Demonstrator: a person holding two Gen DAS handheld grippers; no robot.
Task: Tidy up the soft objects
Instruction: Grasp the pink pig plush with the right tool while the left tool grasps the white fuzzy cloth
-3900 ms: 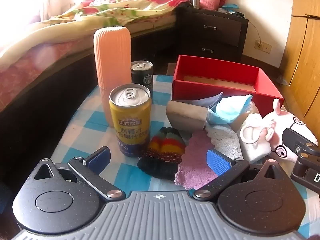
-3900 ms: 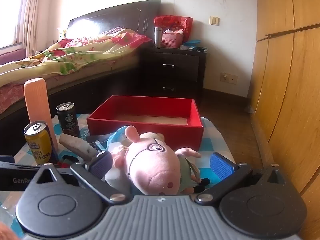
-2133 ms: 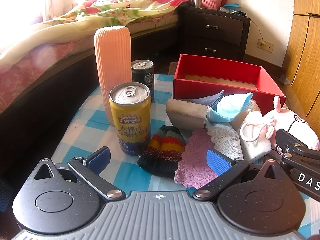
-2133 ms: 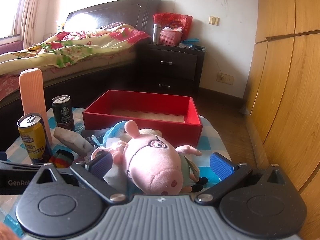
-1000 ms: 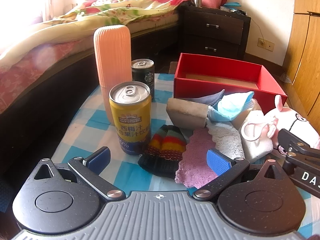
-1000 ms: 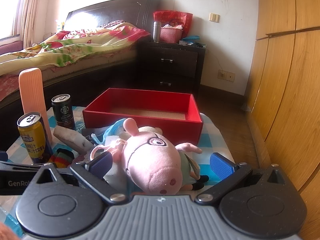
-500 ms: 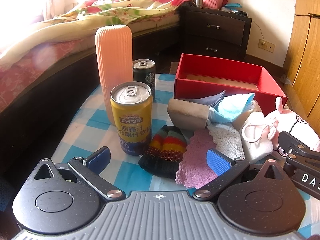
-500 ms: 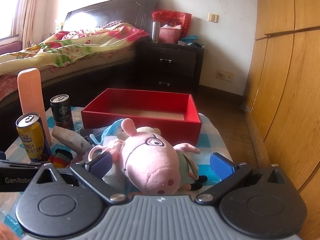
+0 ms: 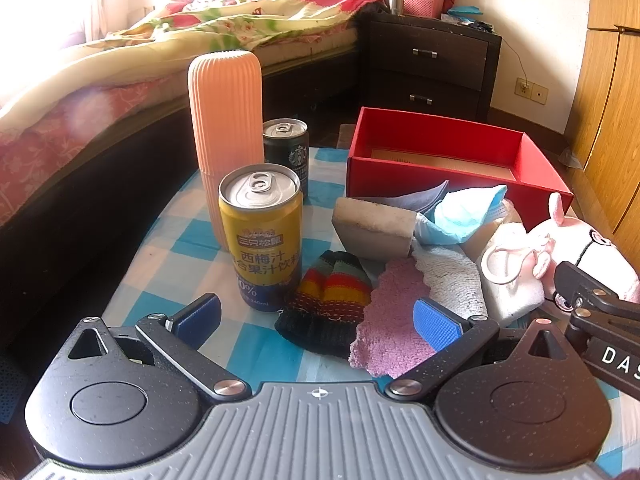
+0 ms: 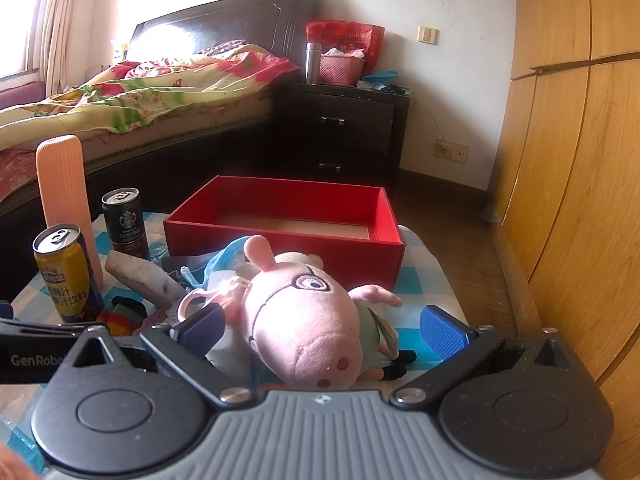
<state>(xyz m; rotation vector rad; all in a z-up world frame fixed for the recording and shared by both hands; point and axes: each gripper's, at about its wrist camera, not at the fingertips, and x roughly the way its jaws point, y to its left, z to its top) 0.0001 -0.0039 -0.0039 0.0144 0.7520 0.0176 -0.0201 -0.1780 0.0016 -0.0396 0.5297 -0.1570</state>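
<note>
Pig plush (image 10: 304,320): lain between the spread jaws of the right gripper (image 10: 320,328), untouched by either pad, snout toward the camera and long axis running away toward the red box (image 10: 288,220) just behind it; the right gripper is judged nearer than the left, whose jaws are likewise spread and empty. Left gripper (image 9: 316,316): held before a striped knit hat (image 9: 328,300) and a fuzzy purple cloth (image 9: 388,320), both limp on the checked surface (image 9: 176,240) in front of the box. Beside the hat: yellow can (image 9: 262,236), rigid metal, not for sorting.
</note>
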